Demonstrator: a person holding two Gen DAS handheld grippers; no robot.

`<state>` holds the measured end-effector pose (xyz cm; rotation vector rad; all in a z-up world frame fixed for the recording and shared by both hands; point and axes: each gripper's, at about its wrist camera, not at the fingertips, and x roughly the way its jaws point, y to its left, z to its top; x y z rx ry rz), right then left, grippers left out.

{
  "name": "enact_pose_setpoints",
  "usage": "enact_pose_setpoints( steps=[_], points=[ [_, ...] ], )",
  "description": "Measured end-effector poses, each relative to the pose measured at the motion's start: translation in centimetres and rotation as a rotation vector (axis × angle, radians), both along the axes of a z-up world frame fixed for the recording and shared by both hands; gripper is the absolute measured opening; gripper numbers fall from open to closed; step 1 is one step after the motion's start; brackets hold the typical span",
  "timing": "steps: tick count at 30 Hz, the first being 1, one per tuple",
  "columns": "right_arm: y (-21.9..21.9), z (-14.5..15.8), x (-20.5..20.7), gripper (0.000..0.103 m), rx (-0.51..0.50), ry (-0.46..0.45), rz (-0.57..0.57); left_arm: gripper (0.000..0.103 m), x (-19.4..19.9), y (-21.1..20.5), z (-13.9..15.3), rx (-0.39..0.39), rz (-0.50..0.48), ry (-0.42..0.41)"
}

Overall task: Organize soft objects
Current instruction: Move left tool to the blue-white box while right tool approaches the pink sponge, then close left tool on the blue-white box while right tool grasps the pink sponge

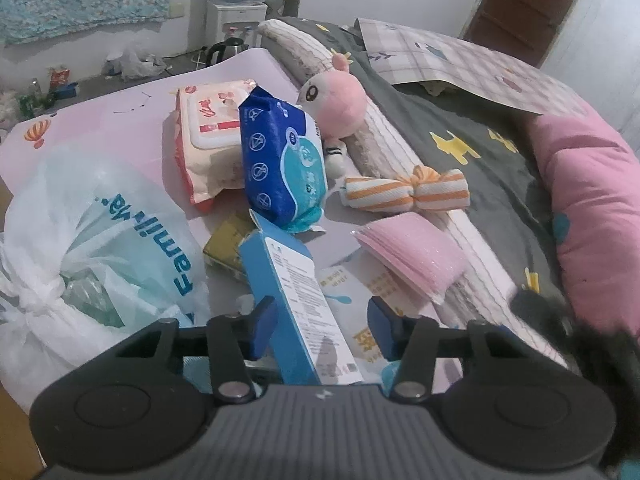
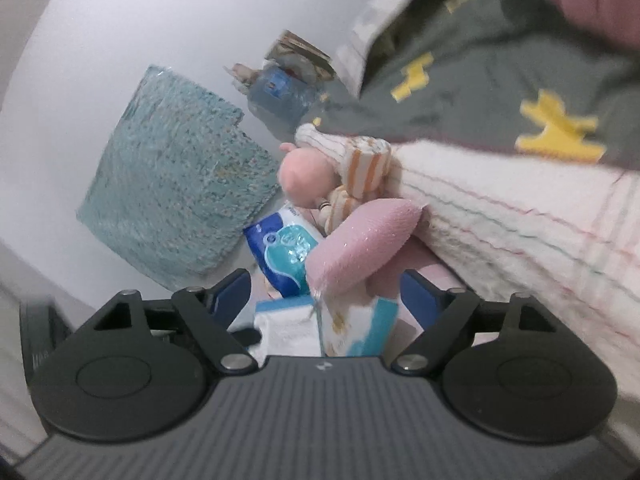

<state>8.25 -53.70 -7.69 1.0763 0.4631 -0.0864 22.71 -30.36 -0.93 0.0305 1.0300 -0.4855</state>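
Note:
On the pink sheet [image 1: 120, 120] lie a pink plush toy [image 1: 340, 100], an orange-striped rolled towel [image 1: 404, 194], a stack of pink cloths [image 1: 412, 256], a blue wipes pack [image 1: 280, 160] and a pink wipes pack [image 1: 208, 132]. My left gripper [image 1: 320, 328] is open around an upright light-blue box [image 1: 296, 300]; the left pad is at the box, the right pad stands clear of it. In the tilted, blurred right wrist view, my right gripper [image 2: 326, 292] is open, with the pink cloth stack [image 2: 360, 240] just ahead between the fingertips, untouched. The plush toy [image 2: 304, 176] and striped towel [image 2: 364, 168] lie beyond it.
A knotted white plastic bag [image 1: 100, 240] fills the left. A small olive box [image 1: 228, 244] lies behind the blue one. A striped white blanket [image 1: 384, 152], a grey quilt [image 1: 460, 120] and a pink pillow [image 1: 592, 200] lie to the right. A water dispenser [image 1: 236, 20] stands beyond the bed.

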Motion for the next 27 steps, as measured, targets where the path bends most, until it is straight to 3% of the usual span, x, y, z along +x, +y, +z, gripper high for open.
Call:
enact_pose_setpoints(
  steps=[7,12,17,19,24,27],
  points=[
    [-1.6,-3.8,5.3,0.071,0.202,0.081,-0.030,0.045,0.3,0.3,0.0,0.025,-0.005,0.033],
    [-1.6,-5.2,7.7,0.065,0.240,0.085,-0.050,0.052,0.8,0.4,-0.7,0.027,0.009,0.060],
    [-2.0,-6.4,9.1,0.050,0.294,0.075,-0.082,0.052,1.1,-0.1,-1.3,0.053,0.016,0.060],
    [-2.2,-7.1,9.6,0.047,0.316,0.064,-0.092,0.049,1.1,-0.2,-1.5,0.054,0.016,0.061],
    [-2.1,-7.4,10.5,0.042,0.326,0.026,-0.106,0.026,0.7,0.2,-0.9,0.037,0.023,0.015],
    [-2.1,-7.3,10.9,0.041,0.320,0.015,-0.105,0.026,0.4,0.2,-0.2,-0.009,0.018,-0.014]
  ],
)
